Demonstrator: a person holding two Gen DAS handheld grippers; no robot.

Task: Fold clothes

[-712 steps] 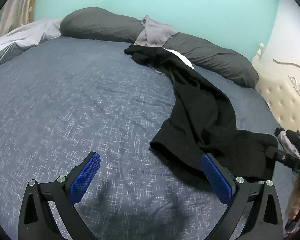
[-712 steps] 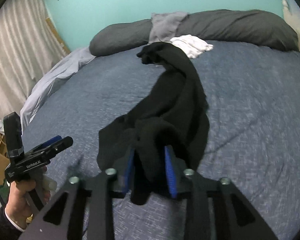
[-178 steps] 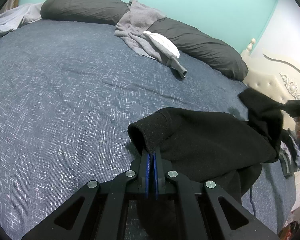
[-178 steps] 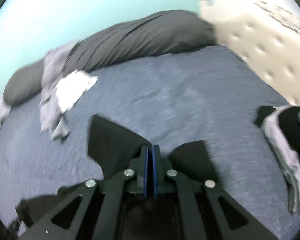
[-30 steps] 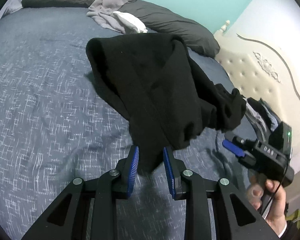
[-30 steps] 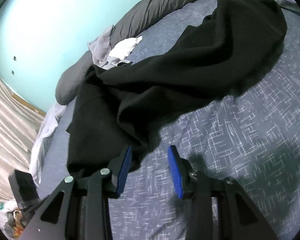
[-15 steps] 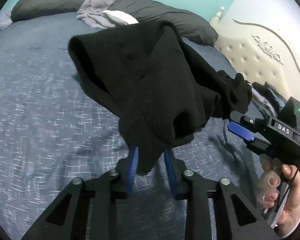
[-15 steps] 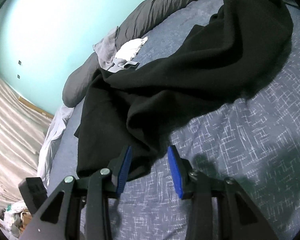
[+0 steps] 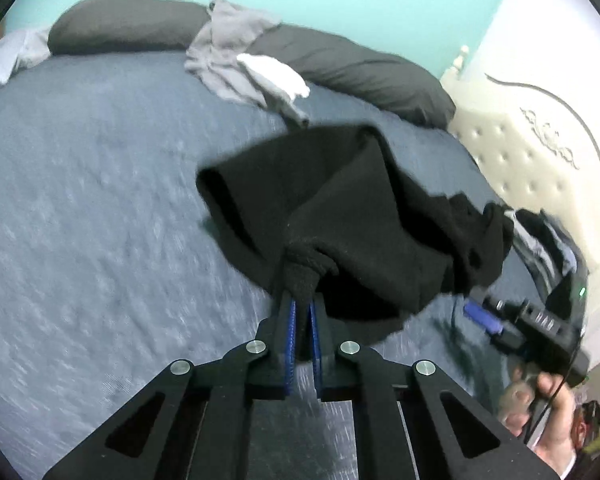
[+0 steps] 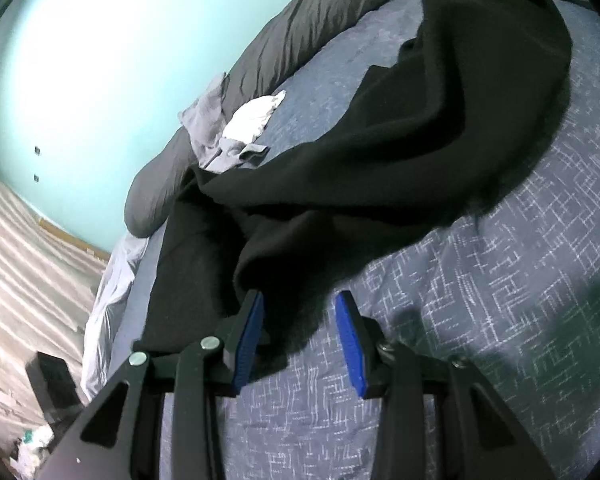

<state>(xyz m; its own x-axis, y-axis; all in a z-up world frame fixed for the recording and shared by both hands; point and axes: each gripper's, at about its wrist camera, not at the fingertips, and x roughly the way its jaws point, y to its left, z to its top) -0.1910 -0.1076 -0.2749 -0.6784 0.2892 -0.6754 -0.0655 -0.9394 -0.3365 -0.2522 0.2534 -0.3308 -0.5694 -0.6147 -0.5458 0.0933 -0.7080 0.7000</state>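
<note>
- Left wrist view: left gripper (image 9: 302, 320) clamped tight on a bunched corner of the black garment (image 9: 364, 216), pads nearly touching with just a wad of fabric between.
- Rest of the garment draped out ahead and to the right over the bed (image 9: 100, 184), partly lifted, sagging off the pinch point.
- Looks like thick, fleecy knit: soft, floppy, zero stiffness, probably a bit of weight to it. Not slippery, so a pinch on a hem or cuff should hold fine. Judging by the tube-like opening at upper left, could be a sleeve or leg, can't say for sure.
- Long axis here running from the pinch toward the right, ending near the right gripper (image 9: 484, 318), seen from the side; blue pad showing, hard to read its state from this angle.
- Grey clothes (image 9: 236, 64) and a white item (image 9: 276, 76) piled well apart by the dark pillows (image 9: 360, 72). Frame pretty blurry overall.
- Right wrist view: right gripper (image 10: 300, 336) spread open, a hanging edge of the black garment (image 10: 420, 128) sitting between the fingers but not squeezed.
- Garment stretched diagonally from lower left up to upper right across the bed (image 10: 520, 300), folds bunched along that line.
- Best bet for a hold: that loose edge right at the open fingers, or any seam, rather than mid-panel where it would just bunch up.
</note>
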